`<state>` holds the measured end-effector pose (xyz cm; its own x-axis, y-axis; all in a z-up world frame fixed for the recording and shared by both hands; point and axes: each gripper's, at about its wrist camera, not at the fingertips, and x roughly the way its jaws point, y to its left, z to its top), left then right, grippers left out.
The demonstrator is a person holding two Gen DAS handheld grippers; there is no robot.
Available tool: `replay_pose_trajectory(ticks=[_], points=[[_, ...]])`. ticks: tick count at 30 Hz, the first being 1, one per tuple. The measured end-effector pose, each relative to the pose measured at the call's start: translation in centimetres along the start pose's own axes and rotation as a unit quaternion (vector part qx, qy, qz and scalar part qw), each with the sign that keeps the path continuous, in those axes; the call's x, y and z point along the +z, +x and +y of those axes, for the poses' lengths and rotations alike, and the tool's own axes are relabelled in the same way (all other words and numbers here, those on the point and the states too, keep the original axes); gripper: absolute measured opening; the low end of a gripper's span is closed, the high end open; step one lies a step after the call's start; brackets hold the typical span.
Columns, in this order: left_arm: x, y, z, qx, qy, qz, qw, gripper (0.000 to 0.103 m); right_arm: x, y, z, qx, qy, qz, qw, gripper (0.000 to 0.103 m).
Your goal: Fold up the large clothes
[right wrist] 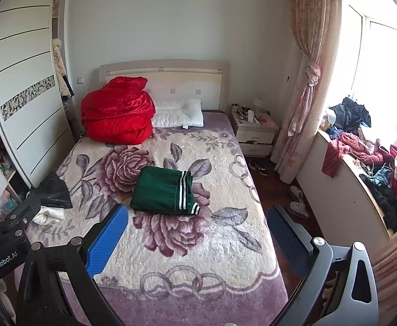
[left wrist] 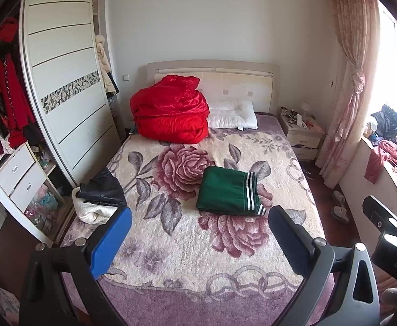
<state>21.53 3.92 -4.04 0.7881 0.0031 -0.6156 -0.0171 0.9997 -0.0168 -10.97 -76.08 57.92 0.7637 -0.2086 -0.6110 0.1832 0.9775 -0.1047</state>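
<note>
A green garment with white stripes (left wrist: 229, 191) (right wrist: 163, 191) lies folded into a neat rectangle in the middle of the flowered bed cover (left wrist: 187, 244) (right wrist: 198, 247). My left gripper (left wrist: 199, 240) is held above the foot of the bed, open, with nothing between its blue pads. My right gripper (right wrist: 197, 237) is also open and empty, held well short of the green garment. A black garment (left wrist: 103, 187) (right wrist: 53, 190) lies on top of a white one (left wrist: 92, 212) (right wrist: 49, 214) at the bed's left edge.
A bundled red quilt (left wrist: 171, 114) (right wrist: 118, 114) and a white pillow (left wrist: 233, 114) sit at the headboard. A wardrobe (left wrist: 65, 89) with clothes stands left of the bed. On the right are a nightstand (right wrist: 254, 133), slippers (right wrist: 297, 202) on the floor and a ledge piled with clothes (right wrist: 375, 168).
</note>
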Motion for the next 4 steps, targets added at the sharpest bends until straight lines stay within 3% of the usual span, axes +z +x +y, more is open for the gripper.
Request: replay_pose_trajectory(ticks=[4], points=[[0.09,-0.18,-0.07,-0.001,0.001,-0.003,1.0000,0.103,-0.25,-0.20,0.01,-0.001,0.002,0.000,1.000,0.103]])
